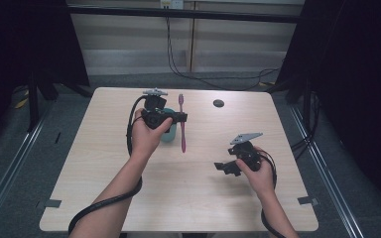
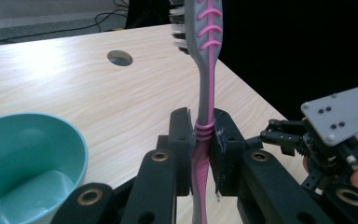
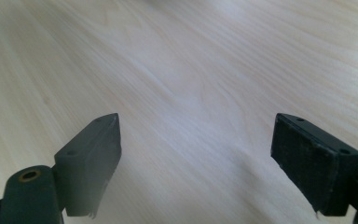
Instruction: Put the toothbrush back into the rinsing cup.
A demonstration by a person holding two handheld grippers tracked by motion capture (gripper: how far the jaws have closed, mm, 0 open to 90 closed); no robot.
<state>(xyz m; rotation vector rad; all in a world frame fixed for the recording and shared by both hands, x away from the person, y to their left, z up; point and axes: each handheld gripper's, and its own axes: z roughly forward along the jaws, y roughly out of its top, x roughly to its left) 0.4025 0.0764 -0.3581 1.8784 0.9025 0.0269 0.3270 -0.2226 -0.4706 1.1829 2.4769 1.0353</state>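
The wooden table (image 1: 178, 198) took up the middle of the high view, pale and bare across most of its top, with a small round hole (image 1: 219, 103) in its surface toward the upper centre. In the left gripper view I saw the same hole (image 2: 120, 58) in the upper left, beyond the jaws.

Next in size was the teal bowl (image 2: 28, 158), which sat in the lower left of the left gripper view, open side up; in the high view I could make out just a sliver of it (image 1: 170, 134) beside my left hand (image 1: 146, 136), left of centre.

My left gripper (image 1: 181, 118) sat above centre-left in the high view, clamped tight on the pink toothbrush (image 1: 182, 124). In its own view the toothbrush (image 2: 205, 93) stood upright between the two black jaws, gripped at the ribbed part of the handle, with the bristle head at the top edge of the frame and the bowl just to its left.

My right gripper (image 1: 224, 168) lay lower right of centre in the high view, well apart from the toothbrush. In its own view I saw the jaws spread wide over bare wood, nothing between them.
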